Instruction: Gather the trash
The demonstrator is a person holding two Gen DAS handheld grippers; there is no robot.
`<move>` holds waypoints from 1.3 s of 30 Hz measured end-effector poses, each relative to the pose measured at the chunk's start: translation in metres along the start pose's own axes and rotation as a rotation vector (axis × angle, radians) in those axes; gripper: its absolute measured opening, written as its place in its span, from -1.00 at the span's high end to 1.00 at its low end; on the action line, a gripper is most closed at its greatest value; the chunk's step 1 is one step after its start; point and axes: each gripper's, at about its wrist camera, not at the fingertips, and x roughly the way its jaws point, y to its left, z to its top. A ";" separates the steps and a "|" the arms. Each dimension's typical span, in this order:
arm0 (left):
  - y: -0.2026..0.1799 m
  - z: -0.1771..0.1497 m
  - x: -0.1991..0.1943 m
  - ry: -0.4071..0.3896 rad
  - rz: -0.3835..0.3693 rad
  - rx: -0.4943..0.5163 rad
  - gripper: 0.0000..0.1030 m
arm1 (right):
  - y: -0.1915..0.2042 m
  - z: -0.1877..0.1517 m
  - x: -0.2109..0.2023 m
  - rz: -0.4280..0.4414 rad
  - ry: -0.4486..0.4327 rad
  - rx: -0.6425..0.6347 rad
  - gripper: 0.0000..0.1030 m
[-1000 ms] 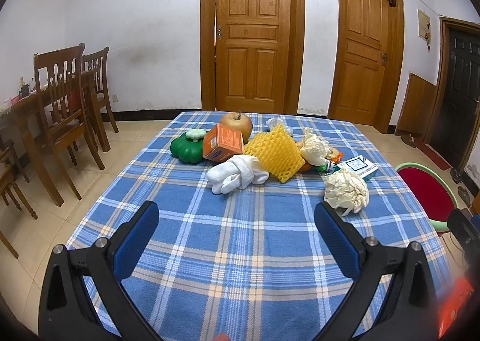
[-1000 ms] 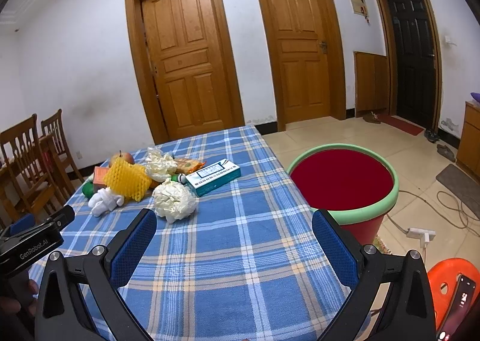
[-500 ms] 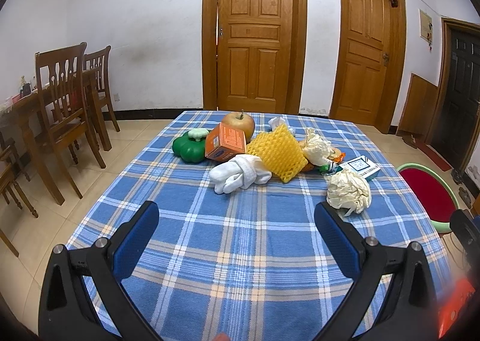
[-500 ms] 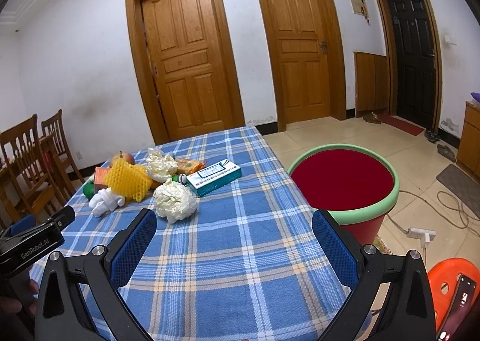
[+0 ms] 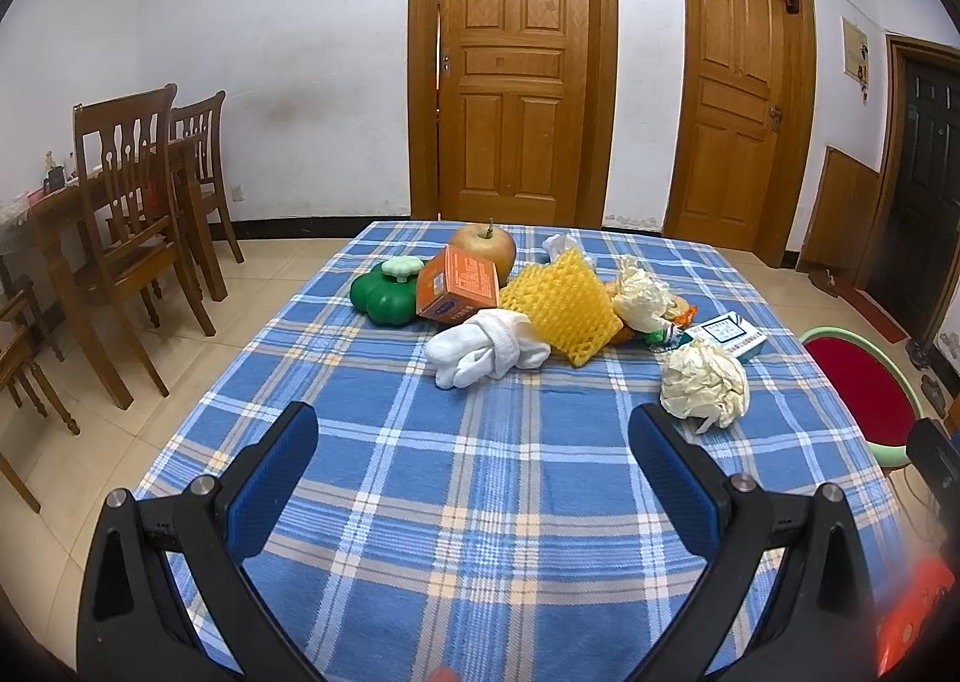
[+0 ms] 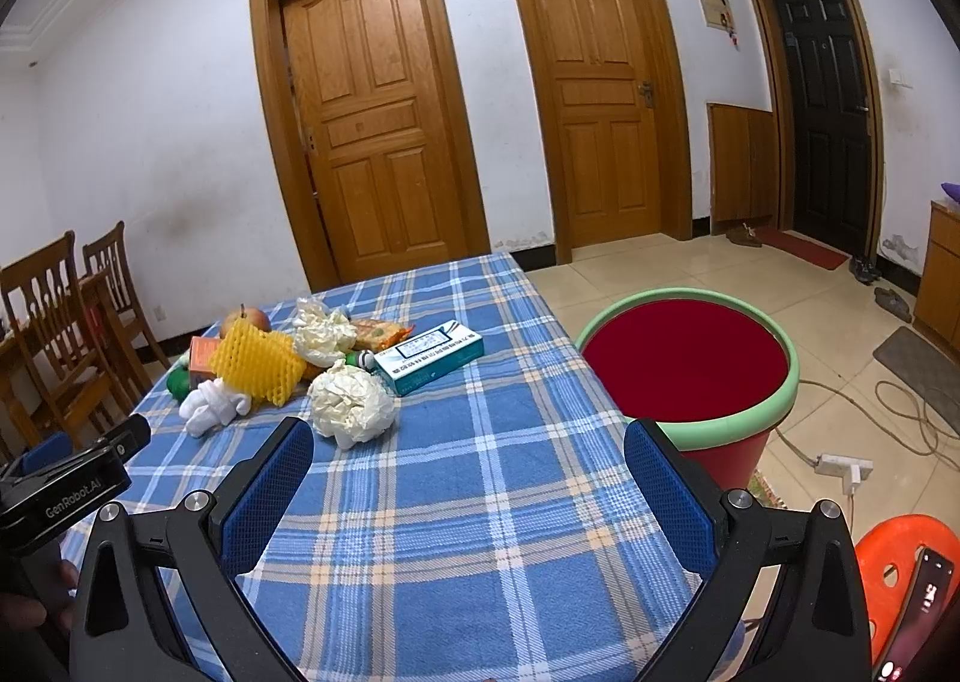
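A pile of items lies on the blue plaid table (image 5: 480, 478): a crumpled white paper ball (image 5: 705, 385) (image 6: 351, 403), a yellow foam net (image 5: 561, 310) (image 6: 258, 361), a white rolled sock (image 5: 486, 352), an orange box (image 5: 459, 286), a teal box (image 6: 429, 355), a second paper wad (image 5: 642, 292), a green pumpkin toy (image 5: 384, 292) and an apple (image 5: 486, 250). A red bin with a green rim (image 6: 690, 364) (image 5: 858, 382) stands beside the table's right edge. My left gripper (image 5: 474, 472) and right gripper (image 6: 468, 490) both hang open over the near cloth, holding nothing.
Wooden chairs (image 5: 138, 214) and a side table stand at the left. An orange stool (image 6: 900, 568) with a phone on it sits at the lower right. A power strip and cables (image 6: 846, 463) lie on the tiled floor past the bin. Closed wooden doors line the back wall.
The left gripper's view has edged slightly forward and left toward the pile. The right gripper has barely moved. Both stay open.
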 end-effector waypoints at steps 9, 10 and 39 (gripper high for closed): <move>0.002 0.002 0.000 -0.004 -0.003 0.003 -0.97 | 0.001 0.000 0.000 0.001 0.004 -0.001 -1.00; 0.002 0.003 0.001 -0.003 -0.003 0.003 -0.97 | 0.001 0.000 0.001 0.002 0.007 -0.001 -1.00; 0.016 0.051 0.145 0.276 -0.064 0.035 -0.74 | 0.044 0.039 0.105 0.000 0.211 -0.082 -1.00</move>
